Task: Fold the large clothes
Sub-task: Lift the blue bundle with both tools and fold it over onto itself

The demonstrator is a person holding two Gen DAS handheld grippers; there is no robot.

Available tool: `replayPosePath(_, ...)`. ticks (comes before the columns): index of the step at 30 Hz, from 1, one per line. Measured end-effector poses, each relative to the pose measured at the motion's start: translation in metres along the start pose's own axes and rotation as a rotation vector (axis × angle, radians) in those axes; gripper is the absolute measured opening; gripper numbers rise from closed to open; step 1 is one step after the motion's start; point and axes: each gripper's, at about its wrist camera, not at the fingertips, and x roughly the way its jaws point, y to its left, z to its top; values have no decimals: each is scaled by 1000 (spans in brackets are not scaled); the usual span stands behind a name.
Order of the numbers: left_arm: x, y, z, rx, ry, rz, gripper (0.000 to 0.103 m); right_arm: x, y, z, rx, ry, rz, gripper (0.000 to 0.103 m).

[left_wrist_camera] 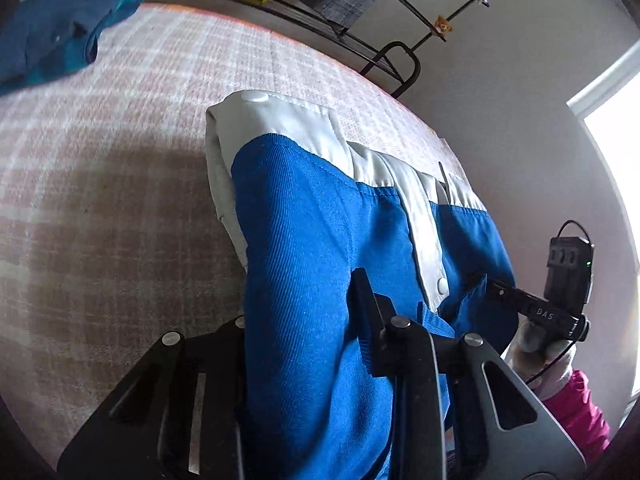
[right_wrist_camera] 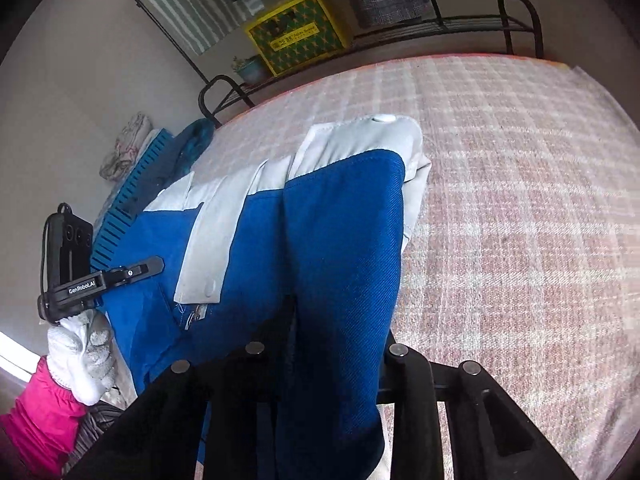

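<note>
Now | both tools (left_wrist_camera: 304, 308) (right_wrist_camera: 340, 320) grip blue jacket (left_wrist_camera: 312, 240) | teal garment (left_wrist_camera: 56, 36) nearby on bedspread (left_wrist_camera: 120, 160)

My left gripper (left_wrist_camera: 304, 344) points steeply down, its jaws pinched on a fold of the blue jacket (left_wrist_camera: 320, 240). My right gripper (right_wrist_camera: 340, 340) does likewise, clamping cloth between its fingers. Each white-gloved hand (right_wrist_camera: 86, 356) wears a pink sleeve (right_wrist_camera: 40, 420).

A pink plaid bed (left_wrist_camera: 132, 120) — the blue-and-white garment's (left_wrist_camera: 280, 132) far end and teal clothing (left_wrist_camera: 60, 36) lie on it.
</note>
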Motion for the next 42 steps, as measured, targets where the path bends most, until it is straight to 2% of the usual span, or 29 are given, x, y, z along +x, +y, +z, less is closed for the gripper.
replayPosePath(3,-3,-9,-2,18,-11,-4,25,-10,18,0,-48,-16,-54,21)
replayPosePath(11,-24,-22,-15,88,-28,-4,23,-34,92,-11,-234,-55,-267,19)
replayPosePath(15,-36,-24,-21,104,-39,-3,23,-41,112,-20,-272,-57,-299,19)
replayPosePath(26,-79,-10,-28,102,-97,-16,23,-49,155,-23,-354,-85,-312,18)
replayPosePath(31,-105,-1,-31,89,-121,-17,22,-47,174,-17,-363,-92,-287,18)
replayPosePath(38,-135,11,-17,102,-146,1,22,-38,203,0,-367,-117,-246,18)
replayPosePath(42,-152,30,-2,102,-163,9,22,-27,224,13,-374,-135,-216,18)
